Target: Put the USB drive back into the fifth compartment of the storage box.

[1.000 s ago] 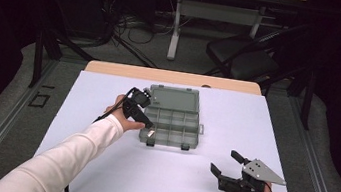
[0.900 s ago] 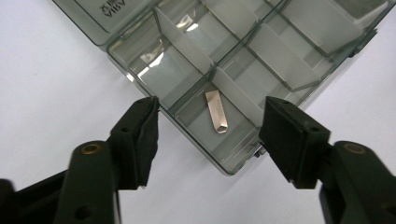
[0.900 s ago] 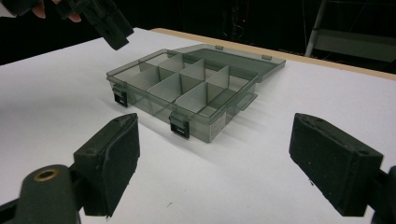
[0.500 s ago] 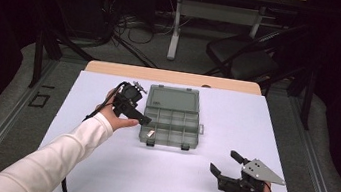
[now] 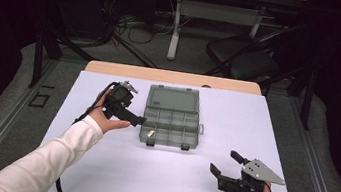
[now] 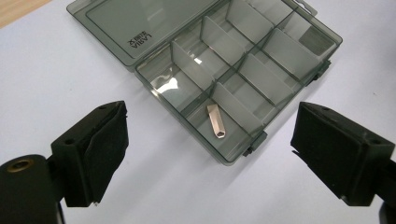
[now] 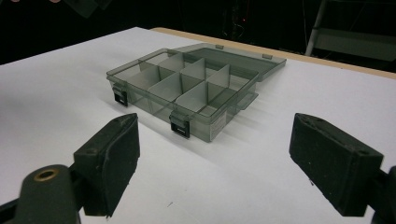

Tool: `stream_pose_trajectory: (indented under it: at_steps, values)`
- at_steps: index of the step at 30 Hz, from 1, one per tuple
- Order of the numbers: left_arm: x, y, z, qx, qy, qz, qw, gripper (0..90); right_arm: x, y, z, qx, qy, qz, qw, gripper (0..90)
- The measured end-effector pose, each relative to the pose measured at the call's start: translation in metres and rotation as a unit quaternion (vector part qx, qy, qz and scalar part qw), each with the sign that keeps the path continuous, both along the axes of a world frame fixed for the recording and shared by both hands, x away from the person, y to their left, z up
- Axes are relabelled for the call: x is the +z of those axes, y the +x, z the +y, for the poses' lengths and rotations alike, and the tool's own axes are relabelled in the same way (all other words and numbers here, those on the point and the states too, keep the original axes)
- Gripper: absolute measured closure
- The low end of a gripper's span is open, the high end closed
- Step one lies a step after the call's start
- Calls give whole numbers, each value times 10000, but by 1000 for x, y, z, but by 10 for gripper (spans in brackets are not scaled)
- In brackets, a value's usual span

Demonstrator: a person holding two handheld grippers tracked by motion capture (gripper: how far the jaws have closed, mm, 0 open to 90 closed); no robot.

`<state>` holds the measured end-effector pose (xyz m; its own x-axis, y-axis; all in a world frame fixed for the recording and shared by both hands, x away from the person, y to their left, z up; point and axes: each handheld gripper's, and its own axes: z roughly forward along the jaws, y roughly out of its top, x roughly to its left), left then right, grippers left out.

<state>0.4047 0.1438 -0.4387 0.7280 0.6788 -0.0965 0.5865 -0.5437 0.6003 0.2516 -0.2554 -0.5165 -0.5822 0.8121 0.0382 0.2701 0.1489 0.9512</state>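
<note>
A smoky-grey translucent plastic compartment box (image 5: 172,122) is seen lying open on the white-covered counter (image 5: 98,166), its flat lid (image 5: 174,98) folded back away from the person. A small silver metal USB-stick-like piece (image 6: 216,121) is found inside one of the front-row compartments, at the corner nearest the left gripper (image 5: 128,114). It lies flat on the compartment floor, close to a divider and apart from the front wall.

The left gripper is held just beside the box's left edge, raised off the counter, with its jaws spread wide and nothing between them. The right gripper (image 5: 226,165) is kept well apart from the box, near the front right of the counter, its jaws likewise released and empty.

The placing of the metal piece is judged to be done, since the piece rests in its compartment and neither gripper holds anything. What seems to be left is the closing of the lid and the fastening of the two dark latches (image 7: 180,127) on the front wall; the lid is not yet touched.

The remaining compartments appear empty, though glare on the dividers makes this hard to confirm. The moulded lettering on the lid cannot be read with certainty. The exact nature of the metal piece cannot be settled at this size.
</note>
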Motion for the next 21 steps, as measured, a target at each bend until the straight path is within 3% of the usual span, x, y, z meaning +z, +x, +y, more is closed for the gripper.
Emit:
stream_pose_trajectory:
  at_steps: [9, 21]
  values:
    - [-1, -16, 18, -65, -292, -296, 9991, 11, 0, 0, 1, 8, -31, 19, 10000, 161]
    - [-8, -36, 38, -75, -632, -575, 9963, 4, -1, 0, 1, 7, -41, 25, 10000, 161]
